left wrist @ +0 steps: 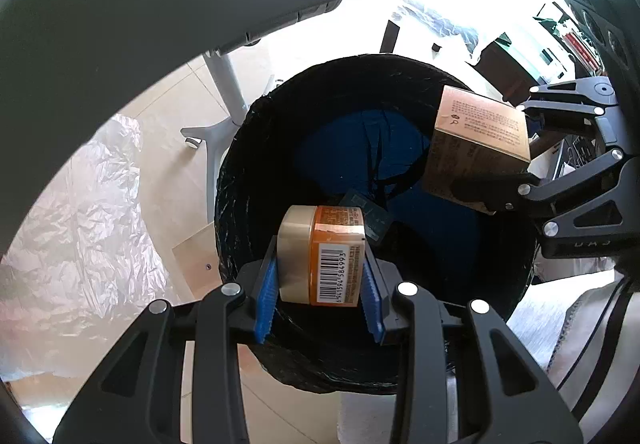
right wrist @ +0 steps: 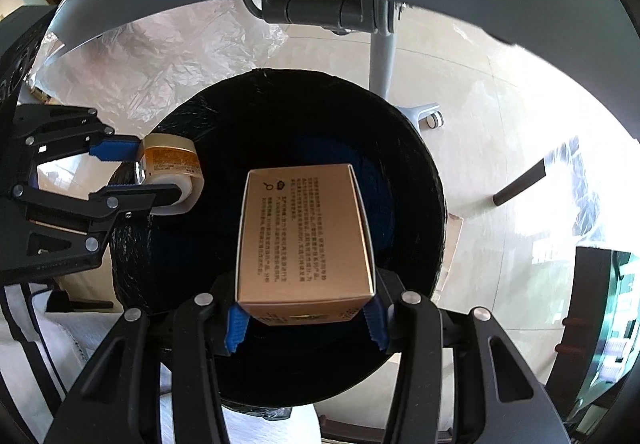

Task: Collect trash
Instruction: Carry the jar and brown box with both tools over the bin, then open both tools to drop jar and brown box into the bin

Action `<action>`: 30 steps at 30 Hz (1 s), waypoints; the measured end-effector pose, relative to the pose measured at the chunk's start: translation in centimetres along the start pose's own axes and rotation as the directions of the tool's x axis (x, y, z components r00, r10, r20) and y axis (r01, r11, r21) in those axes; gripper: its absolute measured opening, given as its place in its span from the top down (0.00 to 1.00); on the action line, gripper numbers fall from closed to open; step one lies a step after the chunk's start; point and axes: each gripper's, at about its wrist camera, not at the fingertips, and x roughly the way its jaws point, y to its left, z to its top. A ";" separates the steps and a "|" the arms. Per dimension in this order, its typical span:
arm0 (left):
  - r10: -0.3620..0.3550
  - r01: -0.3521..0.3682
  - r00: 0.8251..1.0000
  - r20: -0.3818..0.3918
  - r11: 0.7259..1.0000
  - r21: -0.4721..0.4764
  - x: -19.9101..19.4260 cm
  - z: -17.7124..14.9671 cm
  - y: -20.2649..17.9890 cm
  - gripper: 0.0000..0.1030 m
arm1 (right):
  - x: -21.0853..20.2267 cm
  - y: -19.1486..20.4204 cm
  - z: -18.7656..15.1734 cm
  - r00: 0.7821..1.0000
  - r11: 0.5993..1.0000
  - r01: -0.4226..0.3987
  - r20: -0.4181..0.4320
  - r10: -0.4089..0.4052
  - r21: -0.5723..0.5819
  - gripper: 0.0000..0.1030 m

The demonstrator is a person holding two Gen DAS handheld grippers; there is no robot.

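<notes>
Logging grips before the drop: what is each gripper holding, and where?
Left gripper: small jar, clamped across its lid and base. Right gripper: gold box, clamped across its lower sides.

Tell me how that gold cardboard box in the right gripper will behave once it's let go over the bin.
The gold box looks like thin carton, so probably light and easily dented by the right gripper. Its flat faces shouldn't roll; it will likely tumble and settle flat in the black-lined bin.

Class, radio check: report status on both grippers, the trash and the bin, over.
Left gripper shut on small jar. Right gripper shut on gold box. Both held above open black-lined bin. Nothing in the way.
</notes>
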 end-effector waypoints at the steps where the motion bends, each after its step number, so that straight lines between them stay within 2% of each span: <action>1: -0.001 0.001 1.000 -0.001 1.000 -0.006 0.0 -0.1 -0.1 0.63 | 0.0 0.0 0.0 1.000 1.000 0.002 0.001 -0.002 0.003 0.55; 30: 0.015 -0.016 1.000 0.008 1.000 0.011 0.2 -0.3 -0.5 0.63 | 0.1 -0.8 0.2 1.000 0.999 0.018 0.013 -0.019 0.029 0.55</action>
